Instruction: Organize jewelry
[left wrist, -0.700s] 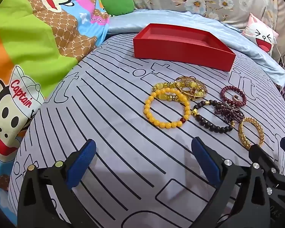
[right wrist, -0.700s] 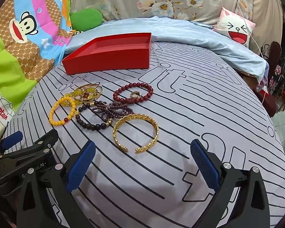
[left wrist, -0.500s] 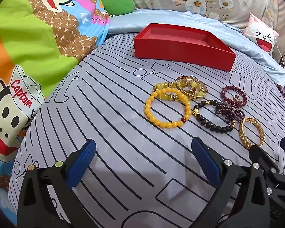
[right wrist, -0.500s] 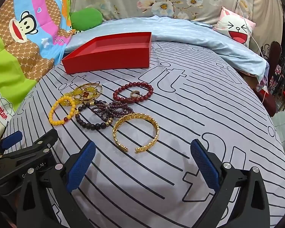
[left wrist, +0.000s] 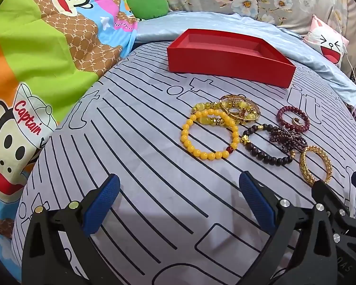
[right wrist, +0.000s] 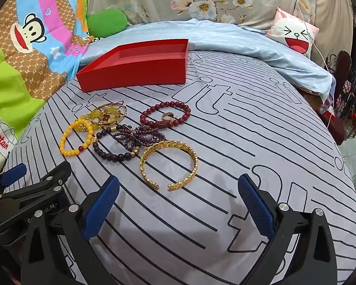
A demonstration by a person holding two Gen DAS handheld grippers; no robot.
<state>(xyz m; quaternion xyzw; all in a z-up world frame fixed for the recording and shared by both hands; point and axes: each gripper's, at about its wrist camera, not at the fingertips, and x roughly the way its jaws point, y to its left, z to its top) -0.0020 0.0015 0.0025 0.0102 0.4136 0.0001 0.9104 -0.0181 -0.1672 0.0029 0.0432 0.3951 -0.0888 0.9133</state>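
Several bracelets lie in a cluster on the striped grey sheet: a yellow bead bracelet [left wrist: 210,134] [right wrist: 76,140], a gold and yellow bangle pile [left wrist: 239,109] [right wrist: 108,115], a dark bead bracelet [left wrist: 265,147] [right wrist: 114,147], a red bead bracelet [left wrist: 293,118] [right wrist: 166,117] and a gold cuff [left wrist: 315,163] [right wrist: 169,163]. An empty red box [left wrist: 227,59] [right wrist: 133,71] stands behind them. My left gripper [left wrist: 178,204] hovers open in front of the yellow beads. My right gripper [right wrist: 178,204] hovers open just short of the gold cuff.
A cartoon monkey blanket [left wrist: 35,59] lies along the left. A pale blue quilt [right wrist: 249,45] and a smiling-face cushion [right wrist: 294,35] sit behind the box. The bed's edge drops off at the right [right wrist: 344,142].
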